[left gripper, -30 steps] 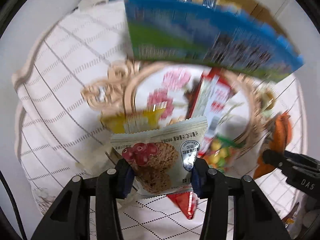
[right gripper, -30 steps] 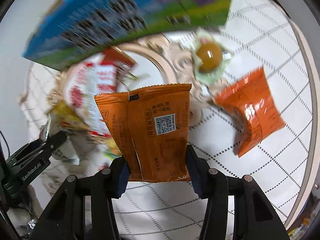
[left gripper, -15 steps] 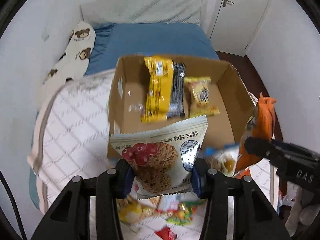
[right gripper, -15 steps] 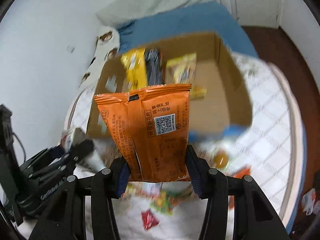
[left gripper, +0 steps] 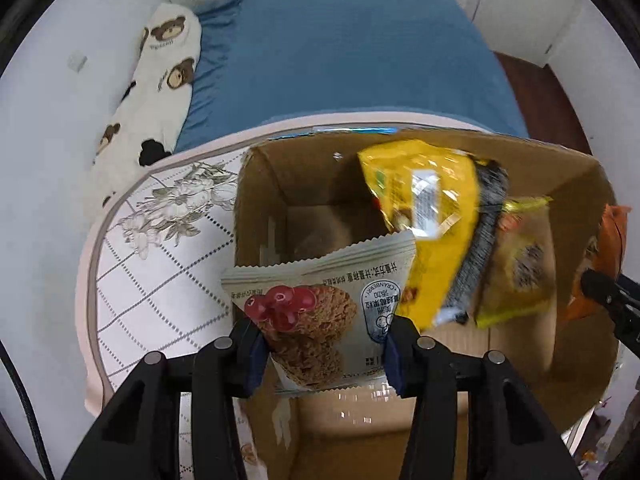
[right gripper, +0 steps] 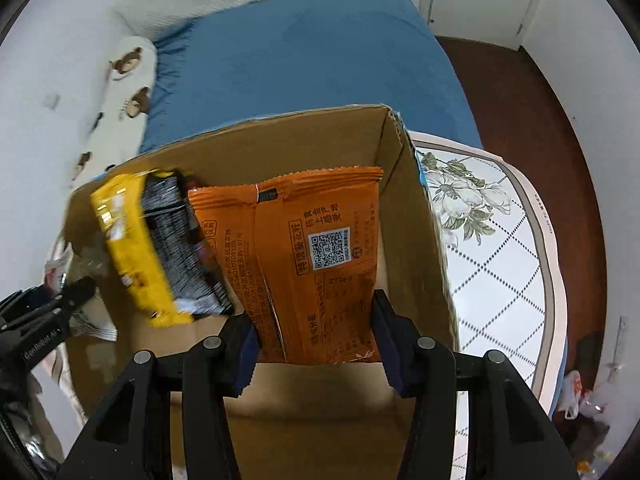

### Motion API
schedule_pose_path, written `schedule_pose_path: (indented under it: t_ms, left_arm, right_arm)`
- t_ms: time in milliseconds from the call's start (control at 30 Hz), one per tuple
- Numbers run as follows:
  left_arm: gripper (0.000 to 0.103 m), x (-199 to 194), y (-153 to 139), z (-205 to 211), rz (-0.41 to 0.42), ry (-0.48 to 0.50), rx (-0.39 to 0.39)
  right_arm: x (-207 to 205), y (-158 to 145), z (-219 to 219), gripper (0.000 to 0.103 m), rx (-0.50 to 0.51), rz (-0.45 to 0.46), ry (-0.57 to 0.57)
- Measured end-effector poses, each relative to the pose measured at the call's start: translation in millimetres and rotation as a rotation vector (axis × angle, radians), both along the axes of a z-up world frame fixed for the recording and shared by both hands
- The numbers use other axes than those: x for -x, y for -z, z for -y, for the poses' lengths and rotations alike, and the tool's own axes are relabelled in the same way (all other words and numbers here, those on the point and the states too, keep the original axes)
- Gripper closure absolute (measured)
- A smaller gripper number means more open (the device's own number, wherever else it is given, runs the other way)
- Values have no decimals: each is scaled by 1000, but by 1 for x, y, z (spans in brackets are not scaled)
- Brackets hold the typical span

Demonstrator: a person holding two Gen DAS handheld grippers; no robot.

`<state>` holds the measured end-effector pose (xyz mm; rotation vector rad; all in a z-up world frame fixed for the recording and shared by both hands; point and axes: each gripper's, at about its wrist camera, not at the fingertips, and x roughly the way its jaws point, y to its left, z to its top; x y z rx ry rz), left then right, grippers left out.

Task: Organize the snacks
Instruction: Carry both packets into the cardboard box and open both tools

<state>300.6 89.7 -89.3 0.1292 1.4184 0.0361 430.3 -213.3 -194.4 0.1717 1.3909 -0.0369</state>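
1. The cardboard box [left gripper: 256,200] sits on a round table with a quilted floral cloth [left gripper: 160,272], a blue bed [left gripper: 340,60] beyond it; both grippers hang over the open top, left side and right side

2. Already in the box: a long yellow packet [left gripper: 424,216], a dark packet [left gripper: 476,248] beside it, and a smaller yellow bag [left gripper: 520,264], all lying toward the middle

3. The step in hand looks like dropping both held snacks into the box. To do it well, lower each packet well below the rim before letting go, aim for the bare floor on either side of the packets already there, and keep the two grippers apart so they do not collide; thin foil packets can cling to a pad or catch the wall, so open fully and lift straight up

4. The right gripper [right gripper: 314,350] is clamped on an orange packet [right gripper: 304,248], jaws fairly wide, pinching its lower edges, packet upright inside the right end

5. The left gripper [left gripper: 324,354] likewise grips a cranberry cookie packet [left gripper: 320,304] by its lower sides, above the left end
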Motion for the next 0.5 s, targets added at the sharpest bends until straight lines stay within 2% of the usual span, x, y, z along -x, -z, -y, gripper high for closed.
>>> schedule_pose_path:
  t_ms: [67, 100, 167, 200, 233, 367, 500]
  left_arm:
    - [58, -11, 11, -1, -23, -2, 3]
    - [54, -14, 14, -1, -35, -2, 4]
    - [41, -20, 21, -1, -52, -6, 25]
    - [38, -23, 23, -2, -50, -8, 39]
    - [34, -24, 24, -1, -51, -7, 41]
    - [23, -26, 26, 5, -44, -2, 48]
    - [23, -21, 22, 6, -18, -20, 40]
  right_arm:
    - [-12, 12, 1, 48, 24, -36, 0]
    - [-18, 19, 1, 47, 36, -52, -5]
    - [-25, 27, 4, 32, 28, -56, 2]
    - [-28, 30, 3, 22, 17, -54, -2]
    - [-31, 32, 2, 19, 13, -56, -3]
    - [-37, 36, -4, 19, 26, -57, -25]
    - [-34, 30, -6, 19, 12, -50, -15]
